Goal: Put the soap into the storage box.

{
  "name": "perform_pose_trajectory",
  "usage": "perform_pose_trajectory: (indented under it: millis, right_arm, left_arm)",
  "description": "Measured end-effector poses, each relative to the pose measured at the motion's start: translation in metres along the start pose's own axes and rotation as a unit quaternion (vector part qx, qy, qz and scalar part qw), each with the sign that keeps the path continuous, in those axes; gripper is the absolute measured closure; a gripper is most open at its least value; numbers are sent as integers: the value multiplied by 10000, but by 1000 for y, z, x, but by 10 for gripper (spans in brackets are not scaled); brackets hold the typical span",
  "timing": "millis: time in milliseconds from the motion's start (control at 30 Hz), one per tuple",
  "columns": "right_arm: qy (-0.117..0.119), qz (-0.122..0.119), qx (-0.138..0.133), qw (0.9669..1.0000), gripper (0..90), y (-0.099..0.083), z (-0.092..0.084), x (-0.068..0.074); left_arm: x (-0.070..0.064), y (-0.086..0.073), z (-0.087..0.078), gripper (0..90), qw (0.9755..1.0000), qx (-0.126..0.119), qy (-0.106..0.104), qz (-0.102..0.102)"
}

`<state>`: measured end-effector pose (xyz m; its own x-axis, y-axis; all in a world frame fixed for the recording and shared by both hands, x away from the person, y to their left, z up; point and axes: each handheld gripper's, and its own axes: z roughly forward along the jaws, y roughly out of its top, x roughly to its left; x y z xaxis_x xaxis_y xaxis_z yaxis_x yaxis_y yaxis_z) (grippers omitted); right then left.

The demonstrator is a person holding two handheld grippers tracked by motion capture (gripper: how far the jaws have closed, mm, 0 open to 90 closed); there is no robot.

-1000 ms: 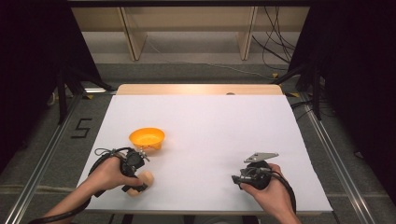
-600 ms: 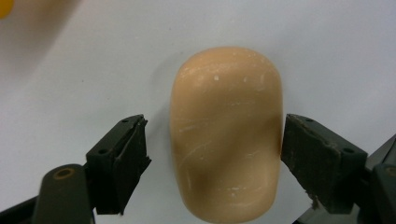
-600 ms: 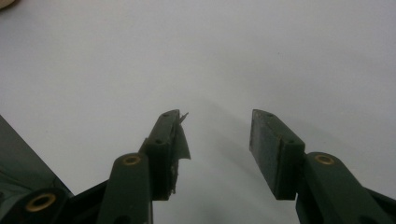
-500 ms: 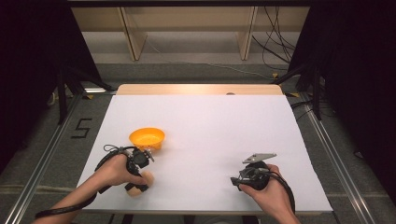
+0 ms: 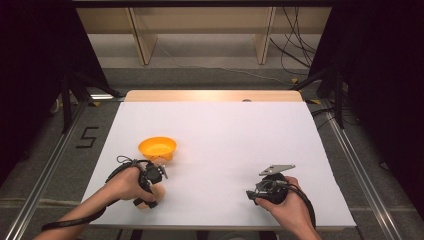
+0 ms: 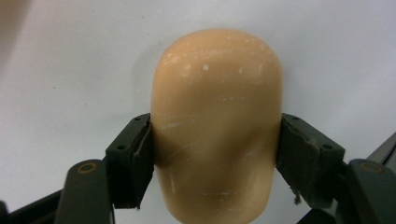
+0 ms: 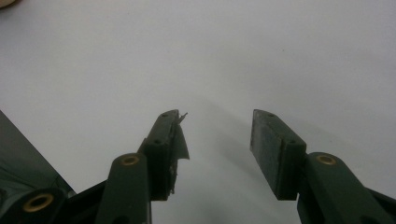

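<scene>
The tan rounded piece sits near the surface's front-left corner, pinched at its sides by both jaws of your left hand-held gripper. Orange bowl stands just beyond it, toward the far edge, close to your left hand. Your right hand-held gripper is near the front edge, right half, jaws spread, nothing between them.

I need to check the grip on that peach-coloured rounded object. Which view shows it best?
The left gripper view: the peach-coloured rounded object sits large between both jaws, which press its sides. In the high view it peeks out beneath the left gripper, mostly covered. The right gripper view looks along its own parted jaws at the white table.
</scene>
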<state>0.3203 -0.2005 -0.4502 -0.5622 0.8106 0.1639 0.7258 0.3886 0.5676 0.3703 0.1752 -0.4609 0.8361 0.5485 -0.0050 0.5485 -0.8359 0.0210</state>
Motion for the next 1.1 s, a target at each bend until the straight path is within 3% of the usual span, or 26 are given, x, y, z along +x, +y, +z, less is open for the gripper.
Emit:
perform_pose_trajectory:
  millis: [367, 667, 933, 1100]
  right_arm:
    - [1, 22, -36, 10000, 532, 0, -1, 1]
    - [65, 64, -16, 10000, 532, 0, 0, 0]
    - [0, 55, -47, 10000, 531, 0, -1, 1]
    - [-7, 52, -100, 9999, 531, 0, -1, 1]
  left_arm:
    - [2, -1, -1, 323, 9996, 26, -72, 284]
    - [3, -4, -5, 324, 9979, -76, 98, 638]
    - [2, -5, -13, 325, 9974, -229, 116, 673]
    - [2, -6, -18, 324, 9971, -186, 111, 728]
